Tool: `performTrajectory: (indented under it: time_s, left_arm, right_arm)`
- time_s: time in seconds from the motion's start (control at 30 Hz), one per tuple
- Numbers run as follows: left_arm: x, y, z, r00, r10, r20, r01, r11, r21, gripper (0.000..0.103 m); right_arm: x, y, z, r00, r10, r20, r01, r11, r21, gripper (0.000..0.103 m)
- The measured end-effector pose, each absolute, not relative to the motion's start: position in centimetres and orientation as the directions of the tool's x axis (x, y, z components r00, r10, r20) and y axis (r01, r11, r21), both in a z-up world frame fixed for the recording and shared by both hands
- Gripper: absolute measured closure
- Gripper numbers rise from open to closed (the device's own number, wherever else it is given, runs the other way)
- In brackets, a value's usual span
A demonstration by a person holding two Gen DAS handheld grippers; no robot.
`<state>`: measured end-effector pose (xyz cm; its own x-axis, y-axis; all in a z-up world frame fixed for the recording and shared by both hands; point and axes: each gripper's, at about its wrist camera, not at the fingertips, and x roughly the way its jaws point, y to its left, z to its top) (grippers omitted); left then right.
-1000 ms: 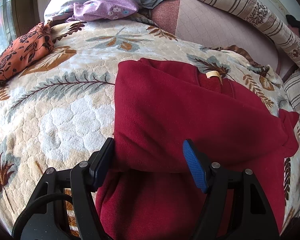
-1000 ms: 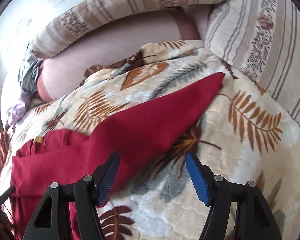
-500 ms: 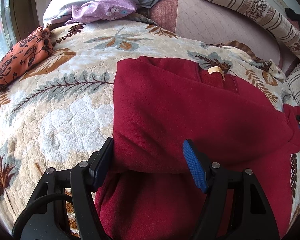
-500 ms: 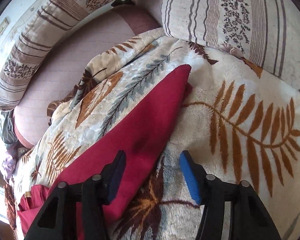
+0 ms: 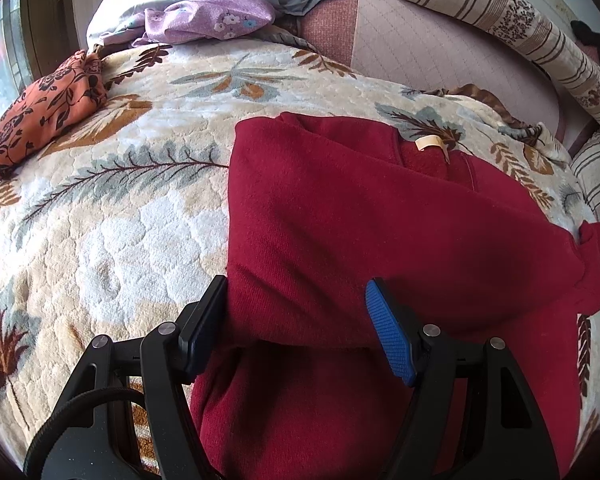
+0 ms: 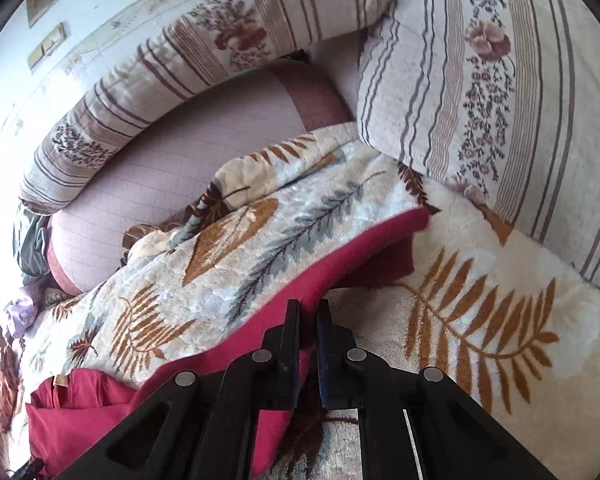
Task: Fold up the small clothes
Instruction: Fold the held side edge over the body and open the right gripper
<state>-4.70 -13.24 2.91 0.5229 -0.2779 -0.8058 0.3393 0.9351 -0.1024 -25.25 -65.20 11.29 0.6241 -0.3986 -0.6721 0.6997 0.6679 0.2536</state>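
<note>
red fleece garment (image 5: 360, 216) folded, soft, on plush leaf-print blanket (image 5: 112, 216) | left tool (image 5: 296, 320) spread at 6 o'clock | right tool (image 6: 307, 320) pinching its sleeve (image 6: 340, 256)

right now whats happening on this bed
A person is folding a red garment on a leaf-print blanket, one tool in each hand. The right tool is shut on the garment's sleeve. The left tool hangs open over the folded body. Other clothes wait at the far edge.
</note>
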Motion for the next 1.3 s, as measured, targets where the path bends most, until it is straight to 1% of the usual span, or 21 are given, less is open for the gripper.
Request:
performTrajectory:
  time_s: [0.13,0.27,0.4,0.53,0.7,0.83,0.93,1.0,1.03,1.1,1.13,1.17,1.23,1.3]
  left_arm:
    - [-4.8,-12.9,3.3,0.522,-0.295,-0.8,0.334,0.934,-0.127,0.032]
    - [-4.9,-12.5,3.9,0.532,-0.311,-0.788,0.328,0.933,-0.147,0.032]
    - [-4.9,-12.0,4.4,0.54,-0.325,-0.776,0.321,0.932,-0.167,0.032]
    - [-4.9,-11.5,4.8,0.548,-0.336,-0.766,0.316,0.931,-0.183,0.032]
    - [-4.7,-11.1,5.0,0.546,-0.352,-0.76,0.312,0.928,-0.205,0.032]
    - [-4.6,-11.1,4.7,0.534,-0.367,-0.761,0.317,0.922,-0.222,0.032]
    - [-4.4,-11.3,4.3,0.521,-0.37,-0.769,0.318,0.92,-0.228,0.032]
    - [-4.3,-11.3,4.3,0.508,-0.396,-0.765,0.325,0.911,-0.255,0.032]
    - [-4.3,-11.3,4.4,0.503,-0.409,-0.762,0.33,0.905,-0.267,0.032]
    - [-4.4,-11.7,4.4,0.495,-0.427,-0.757,0.343,0.896,-0.282,0.032]
    - [-4.5,-11.9,4.3,0.493,-0.43,-0.756,0.348,0.894,-0.281,0.032]
    - [-4.6,-12.2,4.2,0.491,-0.43,-0.757,0.354,0.893,-0.278,0.032]
    - [-4.7,-12.7,4.0,0.484,-0.422,-0.766,0.359,0.894,-0.266,0.032]
    - [-5.1,-13.2,4.6,0.496,-0.416,-0.762,0.362,0.897,-0.254,0.032]
  right_arm:
    - [-25.9,-63.9,14.5,0.67,-0.395,-0.628,0.664,0.696,0.271,0.097]
    - [-25.3,-61.4,17.7,0.726,-0.357,-0.587,0.595,0.754,0.278,0.097]
    - [-23.4,-56.5,20.1,0.789,-0.273,-0.55,0.474,0.84,0.265,0.097]
    - [-20.0,-50.1,20.4,0.821,-0.144,-0.553,0.322,0.916,0.24,0.097]
    - [-14.8,-42.1,17.2,0.802,0.013,-0.597,0.154,0.962,0.227,0.097]
    - [-11.6,-37.0,12.2,0.748,0.132,-0.651,0.077,0.956,0.283,0.097]
    - [-9.8,-33.0,7.2,0.658,0.187,-0.729,0.035,0.96,0.278,0.096]
    - [-9.5,-31.7,4.3,0.576,0.219,-0.787,0.032,0.957,0.289,0.09]
    - [-9.7,-31.4,3.4,0.545,0.228,-0.807,0.032,0.956,0.292,0.086]
    - [-11.2,-32.0,3.9,0.583,0.24,-0.776,0.025,0.95,0.312,0.066]
    - [-11.9,-32.6,4.6,0.594,0.248,-0.765,0.028,0.944,0.328,0.049]
    - [-12.7,-33.2,5.4,0.609,0.25,-0.753,0.034,0.94,0.34,0.039]
    - [-14.8,-34.3,7.1,0.649,0.213,-0.73,0.053,0.945,0.323,0.035]
    - [-16.8,-35.5,8.2,0.676,0.174,-0.716,0.07,0.952,0.298,0.034]
